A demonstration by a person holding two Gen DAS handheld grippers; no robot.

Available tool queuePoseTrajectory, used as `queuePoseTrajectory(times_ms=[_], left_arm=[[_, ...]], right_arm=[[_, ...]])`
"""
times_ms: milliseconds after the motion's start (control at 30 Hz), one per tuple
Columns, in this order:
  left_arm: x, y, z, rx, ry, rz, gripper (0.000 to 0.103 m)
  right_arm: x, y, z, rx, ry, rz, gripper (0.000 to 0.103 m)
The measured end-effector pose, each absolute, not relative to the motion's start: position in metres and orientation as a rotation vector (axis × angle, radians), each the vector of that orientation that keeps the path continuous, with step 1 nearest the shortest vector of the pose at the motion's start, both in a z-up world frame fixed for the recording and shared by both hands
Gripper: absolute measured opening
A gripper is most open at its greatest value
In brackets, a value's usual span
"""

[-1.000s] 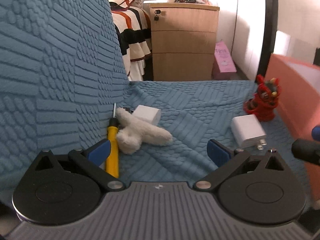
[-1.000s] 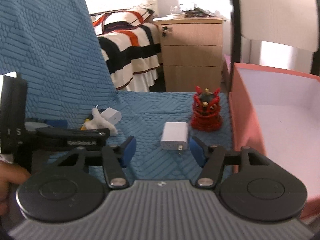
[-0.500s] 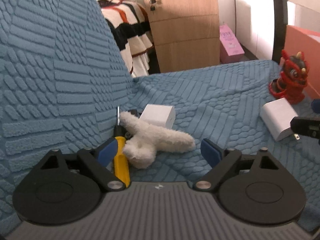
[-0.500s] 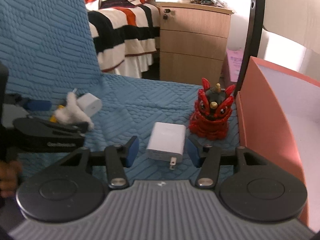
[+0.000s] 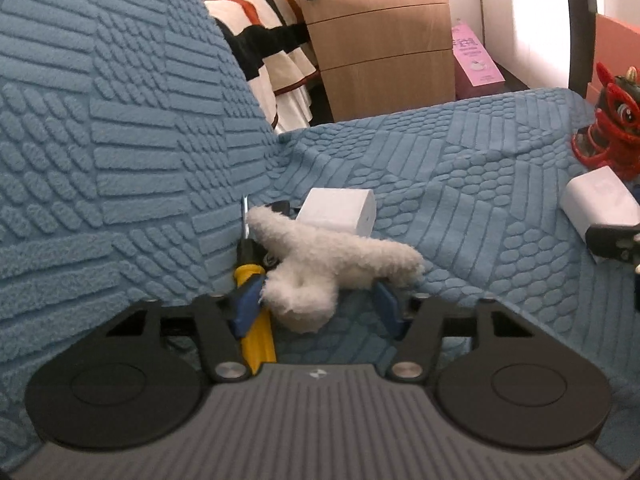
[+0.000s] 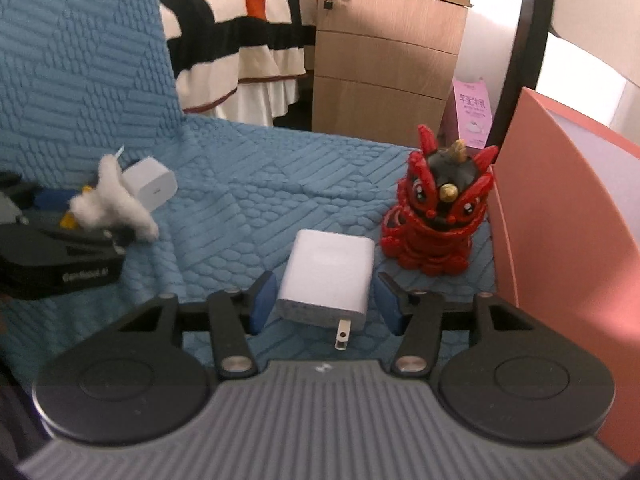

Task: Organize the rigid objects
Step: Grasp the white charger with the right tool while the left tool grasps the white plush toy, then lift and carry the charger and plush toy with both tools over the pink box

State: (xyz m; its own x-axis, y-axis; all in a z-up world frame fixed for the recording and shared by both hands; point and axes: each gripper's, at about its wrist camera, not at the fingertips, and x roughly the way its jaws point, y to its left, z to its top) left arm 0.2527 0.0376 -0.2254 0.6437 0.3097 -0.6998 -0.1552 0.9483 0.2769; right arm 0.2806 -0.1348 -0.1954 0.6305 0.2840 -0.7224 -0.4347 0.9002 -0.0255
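Observation:
My left gripper (image 5: pixel 316 304) is low on the blue textured sofa seat (image 5: pixel 460 184). Its jaws are closing with a white plush toy (image 5: pixel 320 264) between the blue pads; a gap shows on the right side. A yellow-handled screwdriver (image 5: pixel 256 340) lies under the left pad, and a white cube charger (image 5: pixel 340 212) sits behind the toy. My right gripper (image 6: pixel 326 304) straddles a flat white plug charger (image 6: pixel 328 276), jaws opening slightly, with narrow gaps at both pads. A red lion figurine (image 6: pixel 440 216) stands just right of the charger.
An orange box (image 6: pixel 560 208) stands along the seat's right edge. The sofa backrest (image 5: pixel 100 120) rises at the left. Beyond the seat are a wooden drawer cabinet (image 6: pixel 384 68), a striped bedspread (image 6: pixel 240 40) and a pink carton (image 6: pixel 474 112).
Both grippers have dropped and moved forward. The left jaws have narrowed around the plush toy. The right gripper has come up around the flat charger, which now sits between its pads.

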Motion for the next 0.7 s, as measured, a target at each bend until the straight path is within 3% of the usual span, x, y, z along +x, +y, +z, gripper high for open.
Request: queuePoseTrajectory(times_ms=[400, 700], left_arm=[[0.234, 0.023, -0.210, 0.186, 0.802, 0.269, 0.037], [0.203, 0.008, -0.190, 0.070, 0.770, 0.248, 0.036]], right_arm=[[0.277, -0.135, -0.196, -0.231, 0.824, 0.399, 0.055], [0.257, -0.148, -0.190, -0.213, 0.850, 0.385, 0.054]])
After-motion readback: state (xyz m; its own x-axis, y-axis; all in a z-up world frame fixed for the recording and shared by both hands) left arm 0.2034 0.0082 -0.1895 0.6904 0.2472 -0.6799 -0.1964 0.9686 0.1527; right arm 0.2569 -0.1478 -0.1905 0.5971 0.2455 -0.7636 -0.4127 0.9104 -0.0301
